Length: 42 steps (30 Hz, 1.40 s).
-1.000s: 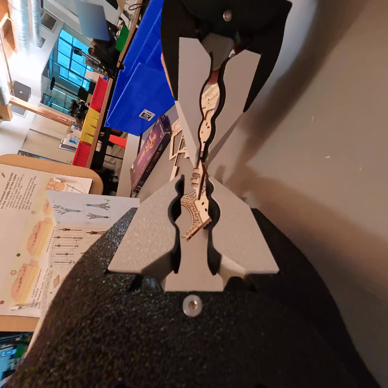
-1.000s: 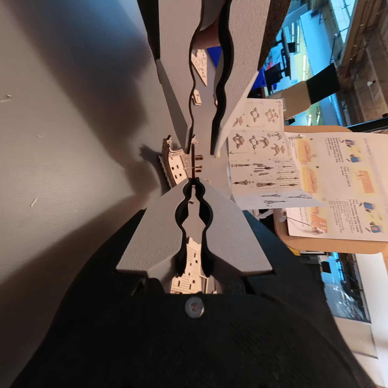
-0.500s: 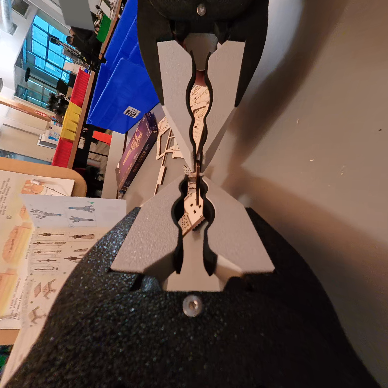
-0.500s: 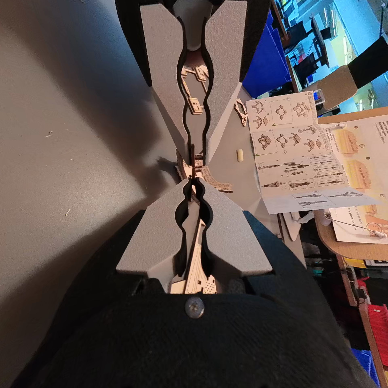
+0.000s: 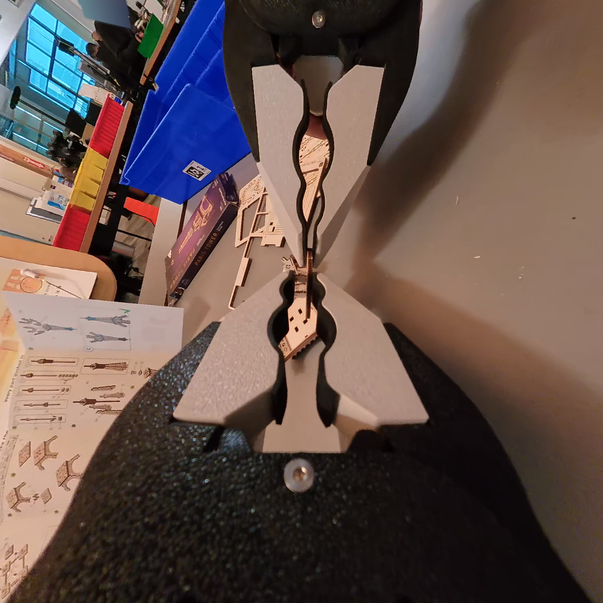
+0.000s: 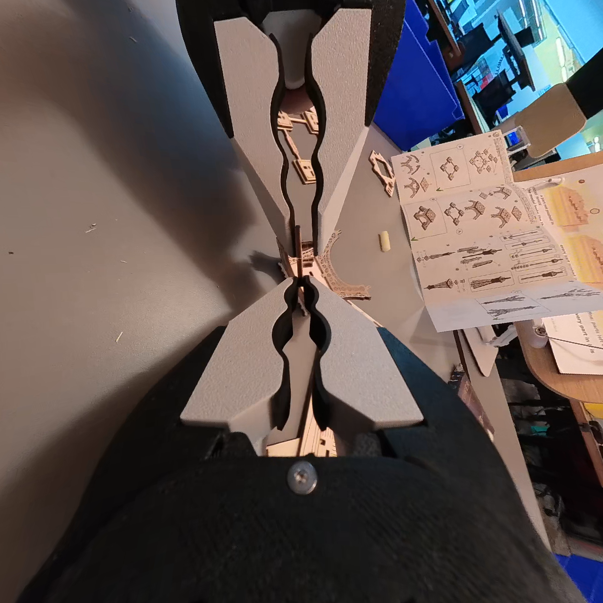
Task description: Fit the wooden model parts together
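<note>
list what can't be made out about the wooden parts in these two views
- Left wrist view: the joint between the two pale laser-cut wooden parts, screened by the grey jaws meeting tip to tip.
- Right wrist view: most of the flat wooden part, hidden inside its own jaws.
- Both views: whether the slot is fully seated.

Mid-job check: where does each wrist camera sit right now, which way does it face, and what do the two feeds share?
Left wrist view: sits on the left gripper, looks along its fingers at the opposing right gripper over the grey table; own black body and grey fingers show.
Right wrist view: sits on the right gripper, faces the left gripper; its body and fingers show.
Shared: both grippers tip to tip, the wooden model parts pinched between them, the instruction sheet, the blue bins.
</note>
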Available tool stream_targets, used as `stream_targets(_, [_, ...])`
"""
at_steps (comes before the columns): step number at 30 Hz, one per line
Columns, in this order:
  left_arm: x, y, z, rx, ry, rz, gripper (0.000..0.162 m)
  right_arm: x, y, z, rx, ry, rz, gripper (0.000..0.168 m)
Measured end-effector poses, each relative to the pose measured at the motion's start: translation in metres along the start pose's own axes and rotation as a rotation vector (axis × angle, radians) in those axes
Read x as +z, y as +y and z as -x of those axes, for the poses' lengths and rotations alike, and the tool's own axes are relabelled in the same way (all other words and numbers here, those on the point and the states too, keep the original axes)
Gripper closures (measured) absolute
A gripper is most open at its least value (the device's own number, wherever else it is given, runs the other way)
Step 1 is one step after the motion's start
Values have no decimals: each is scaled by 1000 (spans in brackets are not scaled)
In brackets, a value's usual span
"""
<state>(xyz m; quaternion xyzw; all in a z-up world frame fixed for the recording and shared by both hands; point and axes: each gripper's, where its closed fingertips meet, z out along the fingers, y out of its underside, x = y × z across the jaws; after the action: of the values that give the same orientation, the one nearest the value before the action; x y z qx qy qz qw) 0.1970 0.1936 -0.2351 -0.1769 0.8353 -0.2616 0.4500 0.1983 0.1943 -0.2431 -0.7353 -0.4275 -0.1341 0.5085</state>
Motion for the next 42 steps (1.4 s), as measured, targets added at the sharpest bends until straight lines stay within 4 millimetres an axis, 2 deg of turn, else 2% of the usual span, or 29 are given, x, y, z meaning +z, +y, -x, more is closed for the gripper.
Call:
stream_targets(25, [3,5,-3,1,32,24,155,4,3,3,20,-13,5,168])
stream_targets(32, [3,2,1,5,-19,13,154,4,3,0,55,-2,-18,168])
stream_targets(36, [1,-4,5,-38,-31,-25,132,3,2,-4,59,19,-51,168])
stream_targets(42, [-13,-9,17,-99,-56,-94,124,-6,-14,-9,42,53,-214,168])
